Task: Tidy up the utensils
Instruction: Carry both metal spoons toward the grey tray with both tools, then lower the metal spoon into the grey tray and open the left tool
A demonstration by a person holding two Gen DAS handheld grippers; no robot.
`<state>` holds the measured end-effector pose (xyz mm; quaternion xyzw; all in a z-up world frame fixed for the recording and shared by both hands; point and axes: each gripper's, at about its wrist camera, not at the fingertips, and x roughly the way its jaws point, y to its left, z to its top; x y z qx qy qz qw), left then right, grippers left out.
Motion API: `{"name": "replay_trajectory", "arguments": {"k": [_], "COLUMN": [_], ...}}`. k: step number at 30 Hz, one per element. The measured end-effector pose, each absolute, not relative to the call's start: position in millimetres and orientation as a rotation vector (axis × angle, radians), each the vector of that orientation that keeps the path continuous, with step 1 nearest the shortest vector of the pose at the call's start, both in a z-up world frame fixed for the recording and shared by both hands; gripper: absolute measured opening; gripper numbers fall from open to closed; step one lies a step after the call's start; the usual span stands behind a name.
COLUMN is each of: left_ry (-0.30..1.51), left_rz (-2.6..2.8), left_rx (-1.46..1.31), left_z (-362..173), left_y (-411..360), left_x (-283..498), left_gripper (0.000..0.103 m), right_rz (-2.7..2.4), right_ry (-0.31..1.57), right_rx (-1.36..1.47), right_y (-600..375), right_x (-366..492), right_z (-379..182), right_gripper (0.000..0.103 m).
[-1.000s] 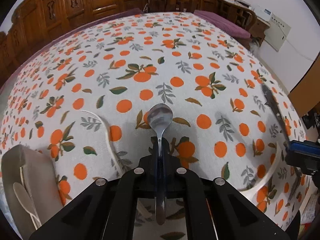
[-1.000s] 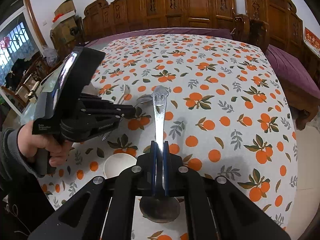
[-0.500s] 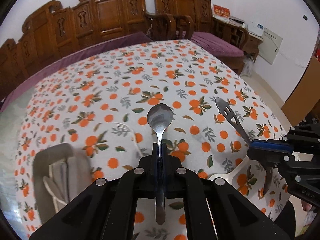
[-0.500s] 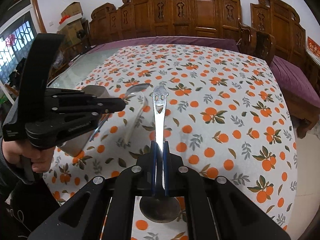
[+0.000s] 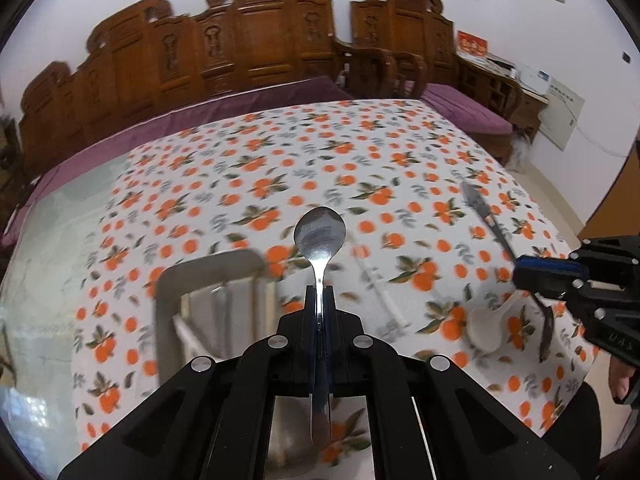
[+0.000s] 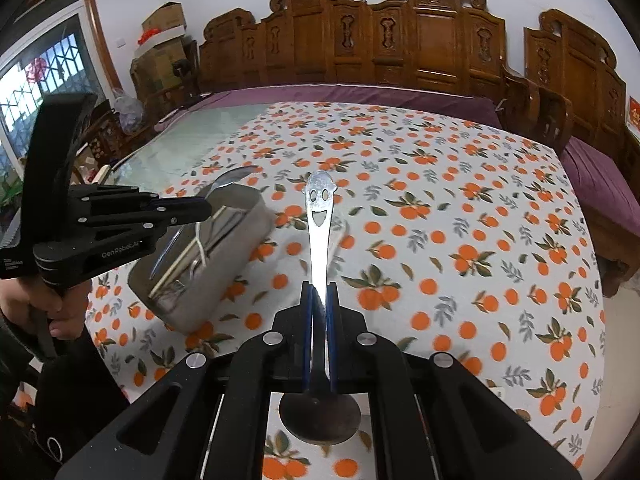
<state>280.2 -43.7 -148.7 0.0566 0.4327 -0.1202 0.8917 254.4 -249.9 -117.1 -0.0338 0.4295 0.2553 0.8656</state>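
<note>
My left gripper (image 5: 320, 293) is shut on a steel spoon (image 5: 320, 232), whose bowl points forward, held above the table just right of a grey utensil box (image 5: 208, 266). My right gripper (image 6: 319, 290) is shut on a spoon with a smiling face cut into its handle (image 6: 320, 208); the handle points forward and the bowl lies back by the camera. In the right wrist view the left gripper (image 6: 200, 210) hovers over the box (image 6: 228, 280), which holds chopsticks and other steel utensils. A white ceramic spoon (image 5: 486, 330) and a white stick (image 5: 380, 286) lie on the orange-print cloth.
Carved wooden benches (image 6: 400, 48) with purple cushions ring the far side of the table. Bare glass tabletop (image 6: 188, 152) lies left of the cloth. The table edge (image 5: 560, 232) drops off at the right. A hand (image 6: 48, 308) grips the left tool.
Both grippers have risen and swung left, spoons still held. The grey box has come from the left edge toward the middle, and the left gripper now hangs over it.
</note>
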Motion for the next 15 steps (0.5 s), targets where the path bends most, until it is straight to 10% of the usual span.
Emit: {"name": "replay_trajectory", "arguments": {"k": [15], "left_ry": [1.005], "left_rz": [-0.128], "left_rx": [0.053], "left_z": [-199.7], "left_y": [32.9], "left_x": [288.3], "left_gripper": [0.003], "right_rz": [0.608], "right_ry": [0.895], "right_rx": [-0.077], "right_y": [-187.9], "right_x": [259.6], "right_z": [-119.2], "right_gripper": [0.008]}}
